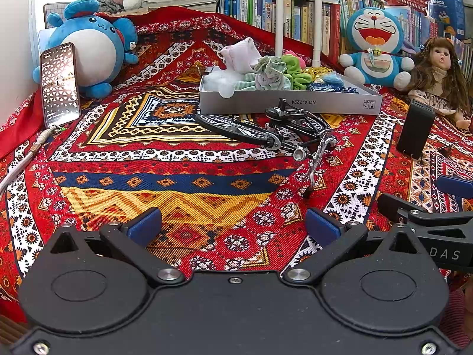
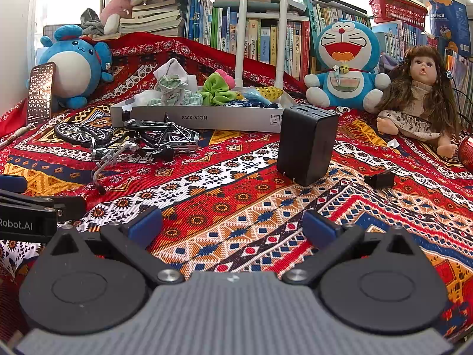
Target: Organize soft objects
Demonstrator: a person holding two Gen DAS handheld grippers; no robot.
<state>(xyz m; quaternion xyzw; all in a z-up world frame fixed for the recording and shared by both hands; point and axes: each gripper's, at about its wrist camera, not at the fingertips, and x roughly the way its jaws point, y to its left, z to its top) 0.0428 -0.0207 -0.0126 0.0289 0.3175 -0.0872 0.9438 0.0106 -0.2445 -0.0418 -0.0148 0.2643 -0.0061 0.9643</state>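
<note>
Both tools, left [image 1: 233, 226] and right [image 2: 232, 226], gape empty above the patterned red table cloth [image 1: 177, 183], the shallow grey cardboard box of soft scrunchies [image 1: 291, 102] lying straight ahead (nearer the left).

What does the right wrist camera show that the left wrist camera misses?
Only the right wrist view shows the small black clip lying whole on the patterned cloth, a red can edge, and the doll's bare foot.

Only the left wrist view shows the braided cable trailing from the propped phone.

Both show the grey cardboard tray of scrunchies, the toy bicycle on its side, the black charger block, both blue plush toys, and each open, empty gripper: left gripper, right gripper.
</note>
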